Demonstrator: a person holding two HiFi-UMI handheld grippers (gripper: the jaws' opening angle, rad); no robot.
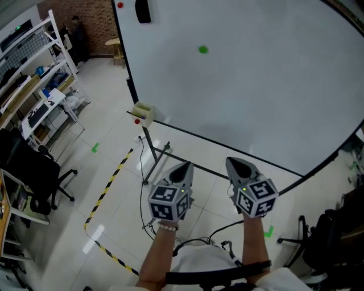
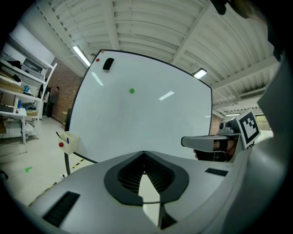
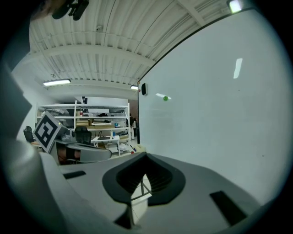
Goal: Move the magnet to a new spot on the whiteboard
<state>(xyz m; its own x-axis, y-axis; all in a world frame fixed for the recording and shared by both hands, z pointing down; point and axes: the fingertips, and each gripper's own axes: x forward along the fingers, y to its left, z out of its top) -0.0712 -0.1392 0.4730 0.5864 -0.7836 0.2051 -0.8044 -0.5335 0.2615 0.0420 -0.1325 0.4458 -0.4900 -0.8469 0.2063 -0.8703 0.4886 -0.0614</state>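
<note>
Green magnet point(image 1: 203, 49) is not gripped: left gripper point(image 1: 183, 169) and right gripper point(image 1: 235, 165) both have jaws together with nothing between them. They are side by side near the lower edge of the whiteboard point(image 1: 273, 85), pointing at it, neither touching it. The magnet sits on the board's upper left area, well apart from both, with a black eraser point(image 1: 143, 10) and red magnet point(image 1: 119, 5) at the top-left corner and a marker box point(image 1: 143, 113) on the left edge.

White shelving point(image 1: 40, 71) far left, black office chair point(image 1: 42, 170) near it, yellow-black tape point(image 1: 108, 185) and green mark point(image 1: 95, 148) on floor point(image 1: 57, 244).
</note>
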